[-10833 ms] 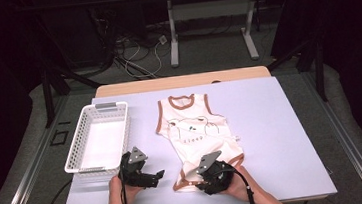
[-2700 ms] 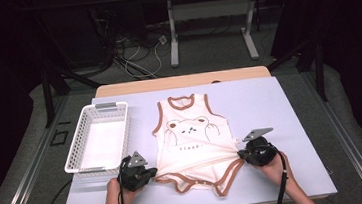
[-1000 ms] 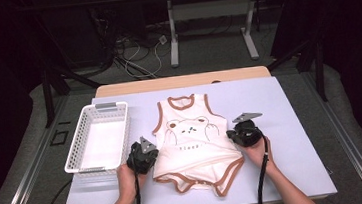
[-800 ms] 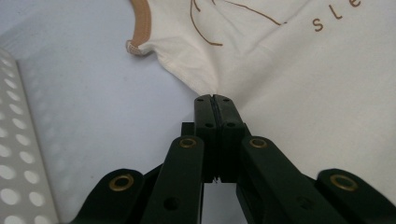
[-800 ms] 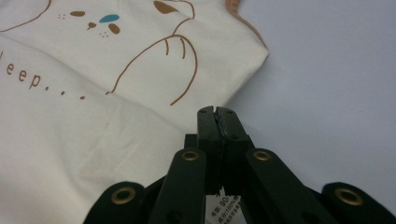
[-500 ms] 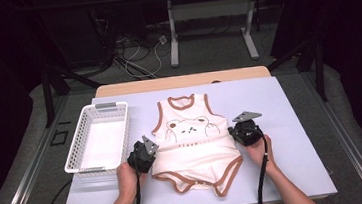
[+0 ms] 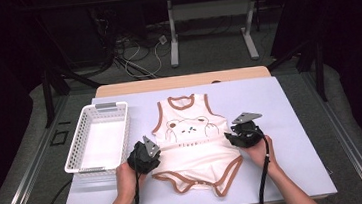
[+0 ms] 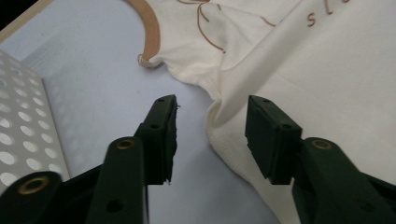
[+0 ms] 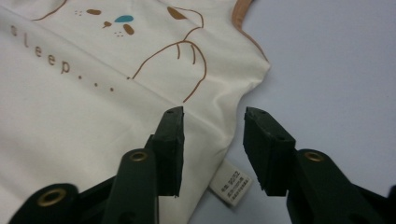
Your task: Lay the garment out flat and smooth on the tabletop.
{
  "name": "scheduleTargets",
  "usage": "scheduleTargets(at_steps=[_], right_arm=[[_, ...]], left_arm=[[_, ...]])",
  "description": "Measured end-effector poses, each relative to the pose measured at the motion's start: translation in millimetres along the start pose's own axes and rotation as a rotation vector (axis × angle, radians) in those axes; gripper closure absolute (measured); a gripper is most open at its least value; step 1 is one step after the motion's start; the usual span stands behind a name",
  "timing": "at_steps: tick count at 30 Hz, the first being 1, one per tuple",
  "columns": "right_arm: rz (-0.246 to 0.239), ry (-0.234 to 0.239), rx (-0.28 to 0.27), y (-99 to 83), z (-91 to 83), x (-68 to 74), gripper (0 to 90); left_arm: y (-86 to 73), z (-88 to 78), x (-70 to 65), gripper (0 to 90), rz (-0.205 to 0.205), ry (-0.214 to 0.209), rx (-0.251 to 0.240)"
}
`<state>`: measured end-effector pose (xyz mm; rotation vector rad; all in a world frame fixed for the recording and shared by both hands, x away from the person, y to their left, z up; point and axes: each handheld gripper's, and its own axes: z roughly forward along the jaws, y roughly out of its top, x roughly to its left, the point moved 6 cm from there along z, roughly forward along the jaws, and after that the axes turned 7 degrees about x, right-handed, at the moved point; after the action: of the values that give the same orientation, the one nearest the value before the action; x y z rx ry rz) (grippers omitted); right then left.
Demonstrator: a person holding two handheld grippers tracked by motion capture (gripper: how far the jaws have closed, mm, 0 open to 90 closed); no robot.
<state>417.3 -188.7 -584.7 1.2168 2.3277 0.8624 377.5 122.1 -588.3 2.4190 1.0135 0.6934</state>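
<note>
You have the baby bodysuit (image 7: 194, 151) spread flat on the tabletop (image 7: 289, 101), and both jaws have just been opening off its side seams, so this reads as the release after smoothing. Your left hand-held gripper (image 8: 212, 119) stands partly open across the cloth's edge; your right hand-held gripper (image 9: 214, 122) likewise, gripping nothing, above the care label (image 9: 230, 185). Next probably comes a fold: re-grip an edge cleanly.

White perforated basket (image 7: 98, 139) sits at left side of lavender table cover (image 7: 290, 106), well apart from the far edge. Wooden table edge (image 7: 182, 81) shows beyond the cover. Behind it, on grey floor: white table legs (image 7: 173, 37), loose cables (image 7: 134, 53).
</note>
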Motion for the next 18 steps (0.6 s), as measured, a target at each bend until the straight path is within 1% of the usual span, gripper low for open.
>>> scheduleTargets(at_steps=[1, 2, 3, 4, 5, 6, 8, 9, 10, 11, 13, 14, 17, 18], right_arm=[[-0.009, 0.006, -0.001, -1.1, -3.3, 0.8, 52.5], [-0.003, 0.023, 0.0, -2.4, -6.3, 2.5, 49.2], [0.001, 0.037, 0.01, -4.1, -9.7, 4.1, 47.4], [0.001, 0.049, 0.006, -5.2, -12.8, 6.0, 45.2], [-0.008, 0.065, 0.005, -6.4, -15.9, 7.4, 42.5], [-0.005, 0.081, 0.012, -7.9, -19.4, 10.2, 40.5], [-0.015, 0.104, 0.006, -9.8, -24.9, 15.5, 37.7], [-0.027, 0.114, 0.004, -10.6, -27.2, 18.0, 36.6], [-0.025, 0.126, 0.007, -11.7, -29.3, 21.4, 35.5], [-0.029, 0.134, 0.013, -12.9, -31.5, 24.5, 35.0], [-0.038, 0.15, 0.017, -15.8, -34.9, 30.6, 33.2], [-0.049, 0.155, 0.014, -17.0, -36.3, 33.2, 32.7], [-0.067, 0.182, 0.018, -21.0, -41.4, 41.7, 30.7], [-0.068, 0.192, 0.016, -22.3, -43.2, 44.8, 30.2]], left_arm=[[-0.1, -2.4, -0.4, 48.1, 0.001, -0.005, -0.003], [-0.1, -2.4, -0.4, 44.8, 0.001, -0.005, -0.003], [-0.8, -7.0, -2.6, 42.1, 0.009, -0.031, -0.012], [-1.2, -9.6, -3.8, 39.7, 0.011, -0.041, -0.016], [-1.2, -9.6, -3.8, 37.6, 0.011, -0.041, -0.016], [-2.4, -14.6, -6.1, 36.4, 0.018, -0.068, -0.03], [-3.2, -17.1, -6.8, 33.0, 0.02, -0.075, -0.036], [-5.4, -21.6, -7.3, 32.2, 0.025, -0.093, -0.047], [-6.3, -23.5, -8.0, 29.7, 0.021, -0.102, -0.054], [-6.3, -23.5, -8.0, 27.4, 0.021, -0.102, -0.054], [-8.9, -28.5, -10.6, 21.0, 0.025, -0.122, -0.07], [-9.7, -30.0, -12.5, 19.2, 0.033, -0.136, -0.074], [-12.7, -34.8, -19.9, 15.4, 0.045, -0.169, -0.088], [-13.7, -36.7, -22.0, 14.4, 0.056, -0.178, -0.089]])
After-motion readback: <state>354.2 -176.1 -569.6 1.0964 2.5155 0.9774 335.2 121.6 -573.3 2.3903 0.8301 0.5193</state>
